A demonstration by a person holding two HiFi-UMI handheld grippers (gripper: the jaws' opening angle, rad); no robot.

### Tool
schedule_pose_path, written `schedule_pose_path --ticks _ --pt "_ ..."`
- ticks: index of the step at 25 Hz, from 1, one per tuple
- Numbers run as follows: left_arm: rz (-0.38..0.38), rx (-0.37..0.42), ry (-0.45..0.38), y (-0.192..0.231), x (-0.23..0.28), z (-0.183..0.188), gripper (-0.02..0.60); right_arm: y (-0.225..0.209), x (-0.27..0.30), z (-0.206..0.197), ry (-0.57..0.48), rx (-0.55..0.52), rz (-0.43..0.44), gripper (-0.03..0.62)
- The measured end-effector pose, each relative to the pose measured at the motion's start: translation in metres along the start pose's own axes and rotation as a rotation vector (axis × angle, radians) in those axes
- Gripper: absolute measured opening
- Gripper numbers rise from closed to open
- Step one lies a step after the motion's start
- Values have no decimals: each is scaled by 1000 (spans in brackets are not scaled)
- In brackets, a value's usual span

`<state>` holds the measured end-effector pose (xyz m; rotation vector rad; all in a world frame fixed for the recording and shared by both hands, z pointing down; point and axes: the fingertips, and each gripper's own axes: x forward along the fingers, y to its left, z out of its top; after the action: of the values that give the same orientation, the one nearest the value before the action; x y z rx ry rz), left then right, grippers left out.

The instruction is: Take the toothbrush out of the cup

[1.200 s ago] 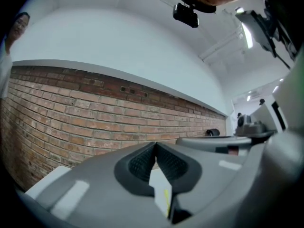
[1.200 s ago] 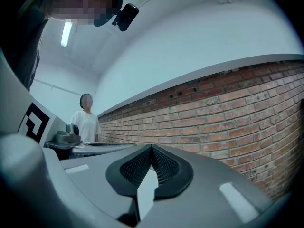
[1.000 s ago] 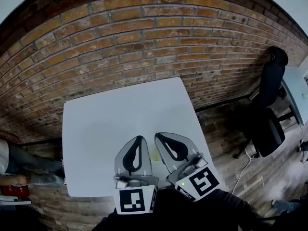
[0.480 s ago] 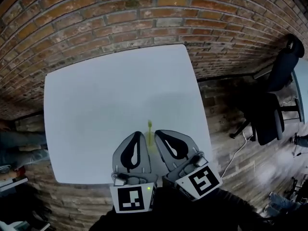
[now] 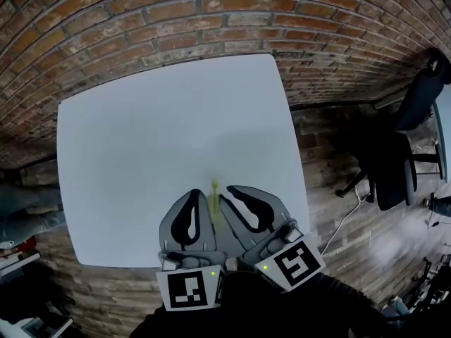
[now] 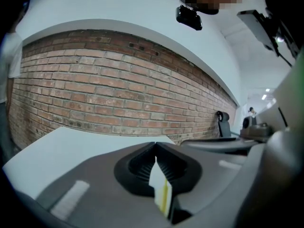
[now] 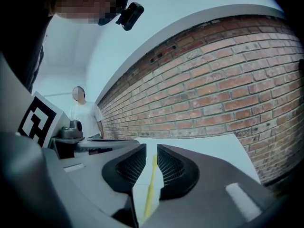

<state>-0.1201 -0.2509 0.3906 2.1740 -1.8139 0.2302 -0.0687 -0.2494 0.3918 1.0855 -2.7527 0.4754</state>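
The left gripper (image 5: 198, 194) is low over the near part of the white tabletop (image 5: 141, 153). In the left gripper view its jaws meet at the tips (image 6: 155, 145), with nothing pinched there. A sliver of white and yellow shows through the hollow behind the tips.

Just right of it is the toothbrush (image 5: 214, 197), thin, straight and yellow-green. It points away toward the brick wall (image 5: 176, 27), and its far end pokes out past both grippers' tips.

The right gripper (image 5: 227, 192) sits close beside it. Its jaws have just been opening and now stand a narrow slit apart (image 7: 152, 148). The toothbrush (image 7: 151, 184) runs lengthwise in that slit, and neither pad presses on it. Whether it rests flat on the tabletop I cannot tell.

The tabletop's left edge is well away from the grippers, with bare white surface stretching left and far toward the wall. The near edge is right under the grippers. The right edge is nearer, and beyond it are the wooden floor (image 5: 338, 252) and a dark office chair (image 5: 394, 167).
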Motion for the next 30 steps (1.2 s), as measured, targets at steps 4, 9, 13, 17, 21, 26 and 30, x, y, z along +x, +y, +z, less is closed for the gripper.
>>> schedule_pose_path --ticks 4,9,13,17,21,26,30 --pt "10 0 -3 4 -1 2 8 2 5 0 9 -1 11 119" --pt "26 -4 -12 12 0 3 8 0 13 -5 38 -3 7 130" --pt "33 -16 12 20 6 -3 8 -3 23 -11 69 -1 4 132" --pt "39 -30 15 29 14 -8 8 -2 33 -19 93 6 20 132" --pt "35 -48 41 35 19 -15 8 0 41 -27 125 19 27 125" --pt "26 -60 51 36 23 -20 8 -3 42 -32 135 34 12 73" --pt "18 -61 48 34 22 -20 8 -2 42 -32 133 29 8 61"
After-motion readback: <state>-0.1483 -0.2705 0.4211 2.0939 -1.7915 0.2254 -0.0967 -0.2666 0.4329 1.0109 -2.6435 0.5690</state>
